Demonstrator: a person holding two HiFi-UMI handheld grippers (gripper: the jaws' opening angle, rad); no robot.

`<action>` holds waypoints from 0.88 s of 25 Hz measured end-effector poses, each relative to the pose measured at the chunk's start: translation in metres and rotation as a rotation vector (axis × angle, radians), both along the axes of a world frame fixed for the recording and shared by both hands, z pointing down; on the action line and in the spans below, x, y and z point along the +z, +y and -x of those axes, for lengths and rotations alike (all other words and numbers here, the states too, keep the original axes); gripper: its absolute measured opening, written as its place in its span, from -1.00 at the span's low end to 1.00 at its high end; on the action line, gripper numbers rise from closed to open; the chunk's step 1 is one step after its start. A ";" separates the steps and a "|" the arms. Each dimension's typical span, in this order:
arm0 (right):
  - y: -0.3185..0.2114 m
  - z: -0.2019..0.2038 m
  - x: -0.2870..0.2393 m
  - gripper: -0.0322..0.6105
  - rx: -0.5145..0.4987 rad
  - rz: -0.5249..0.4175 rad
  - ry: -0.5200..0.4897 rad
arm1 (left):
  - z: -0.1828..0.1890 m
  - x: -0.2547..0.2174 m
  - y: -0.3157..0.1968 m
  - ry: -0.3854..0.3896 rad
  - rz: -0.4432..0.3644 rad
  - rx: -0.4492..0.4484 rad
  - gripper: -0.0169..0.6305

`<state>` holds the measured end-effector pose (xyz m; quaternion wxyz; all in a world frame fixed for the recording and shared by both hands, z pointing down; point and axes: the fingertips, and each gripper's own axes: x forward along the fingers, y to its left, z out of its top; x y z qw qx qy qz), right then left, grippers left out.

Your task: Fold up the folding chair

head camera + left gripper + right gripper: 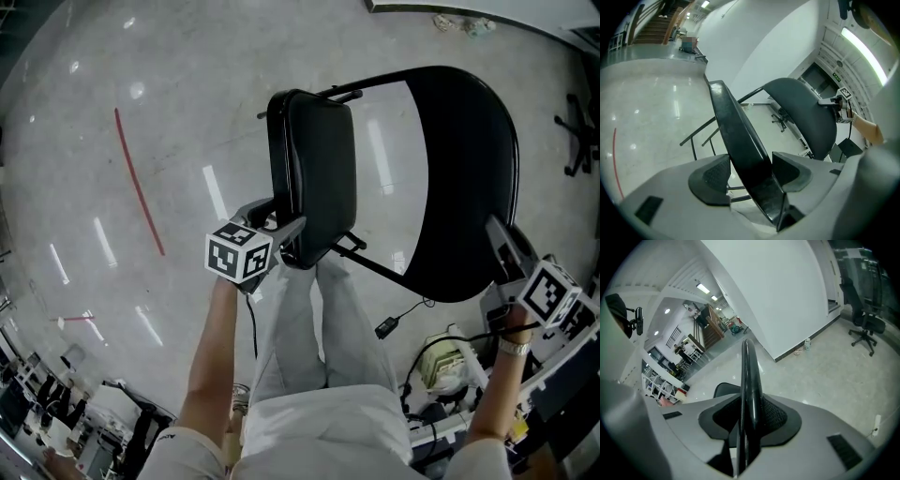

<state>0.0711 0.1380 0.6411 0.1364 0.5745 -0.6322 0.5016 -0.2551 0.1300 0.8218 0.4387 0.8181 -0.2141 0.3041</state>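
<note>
The black folding chair is off the grey floor, between my two grippers. Its padded seat [314, 178] stands nearly on edge in the head view, and the wide curved backrest [464, 178] lies to its right. My left gripper [286, 234] is shut on the seat's near edge. In the left gripper view the seat [738, 136] runs between both pads of the left gripper [752, 173], and the backrest [806, 117] shows beyond. My right gripper [502, 246] is shut on the backrest's near rim. In the right gripper view the thin rim [749, 380] sits between the pads of the right gripper [750, 416].
The person's legs [309, 328] are right under the chair. Cables, a plug and boxes [441, 366] lie on the floor at the lower right. An office chair [865, 326] stands by the white wall. A red line [139, 183] marks the floor at the left.
</note>
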 end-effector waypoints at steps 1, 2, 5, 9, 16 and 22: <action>0.000 0.002 -0.003 -0.51 0.005 -0.008 -0.001 | -0.005 -0.002 0.001 -0.006 -0.005 0.021 -0.05; 0.000 0.003 -0.005 -0.52 0.010 -0.015 0.000 | -0.009 -0.003 0.002 -0.008 -0.007 0.036 -0.05; 0.000 0.006 -0.014 -0.52 0.011 -0.018 0.010 | -0.020 -0.009 0.003 -0.017 -0.013 0.049 -0.05; 0.003 0.019 -0.027 -0.54 0.024 -0.008 0.029 | -0.035 -0.019 0.009 -0.025 -0.035 0.089 -0.05; 0.004 0.037 -0.047 -0.55 0.029 0.006 0.076 | -0.077 -0.035 0.019 -0.016 -0.076 0.201 -0.05; 0.003 0.055 -0.054 -0.56 0.021 0.014 0.082 | -0.101 -0.037 0.023 -0.025 -0.077 0.252 -0.05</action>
